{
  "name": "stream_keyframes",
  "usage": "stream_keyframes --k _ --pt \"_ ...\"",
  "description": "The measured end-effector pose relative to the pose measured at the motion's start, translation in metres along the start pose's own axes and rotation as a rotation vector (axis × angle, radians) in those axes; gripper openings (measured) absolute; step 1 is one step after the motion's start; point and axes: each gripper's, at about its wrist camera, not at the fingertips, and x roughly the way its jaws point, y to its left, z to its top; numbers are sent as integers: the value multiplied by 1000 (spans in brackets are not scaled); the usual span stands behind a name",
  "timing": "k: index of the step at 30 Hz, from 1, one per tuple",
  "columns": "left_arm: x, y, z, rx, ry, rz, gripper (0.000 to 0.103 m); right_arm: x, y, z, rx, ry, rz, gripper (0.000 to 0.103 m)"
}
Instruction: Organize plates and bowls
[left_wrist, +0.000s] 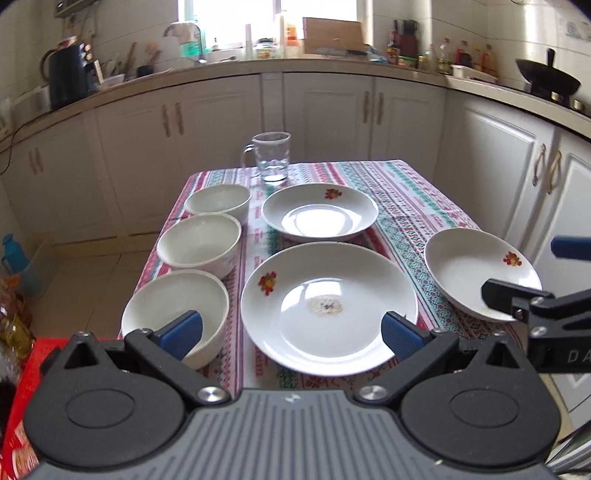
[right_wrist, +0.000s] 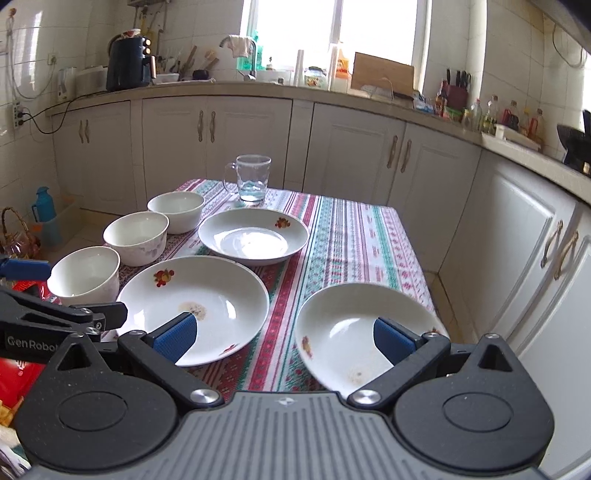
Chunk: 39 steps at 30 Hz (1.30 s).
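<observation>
Three white bowls stand in a row on the left of the table: near (left_wrist: 173, 314) (right_wrist: 86, 275), middle (left_wrist: 199, 245) (right_wrist: 136, 238), far (left_wrist: 218, 203) (right_wrist: 176, 211). A far plate (left_wrist: 319, 210) (right_wrist: 253, 236) and a near plate (left_wrist: 328, 306) (right_wrist: 192, 301) lie in the middle. A third plate (left_wrist: 480, 271) (right_wrist: 354, 332) sits tilted at the right edge. My left gripper (left_wrist: 291, 334) is open over the table's near edge. My right gripper (right_wrist: 284, 338) is open, with its right pad (right_wrist: 393, 339) over the tilted plate.
A glass mug (left_wrist: 271, 157) (right_wrist: 253, 177) with a little water stands at the table's far end. The table has a striped cloth (left_wrist: 406, 195) (right_wrist: 351, 236). White cabinets surround it. A red box (left_wrist: 22, 406) lies at the near left.
</observation>
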Motion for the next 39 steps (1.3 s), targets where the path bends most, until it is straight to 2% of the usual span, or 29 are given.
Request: stream_keyframes --k 3,10,14,21,29,32,35,39 --pt "5 -3 8 27 8 -15 102 -1 -12 -1 -24 -29 6 103" --pt "21 -21 21 87 15 -118 102 5 -49 -14 -35 -51 -1 103" --pt "32 -37 24 130 27 -165 102 13 -68 -28 -29 -29 -17 103" --pt "54 -65 29 206 42 -203 102 33 -97 -65 44 46 12 103" --pt "81 -83 41 204 96 -301 102 66 -117 -93 100 106 59 103" --pt "93 -94 46 241 107 -310 102 79 -120 -99 96 119 62 103" --pt "105 -105 51 273 119 -329 102 84 -119 -102 51 99 63 103" --pt "122 -121 59 324 137 -355 102 85 -122 -103 24 68 105 103"
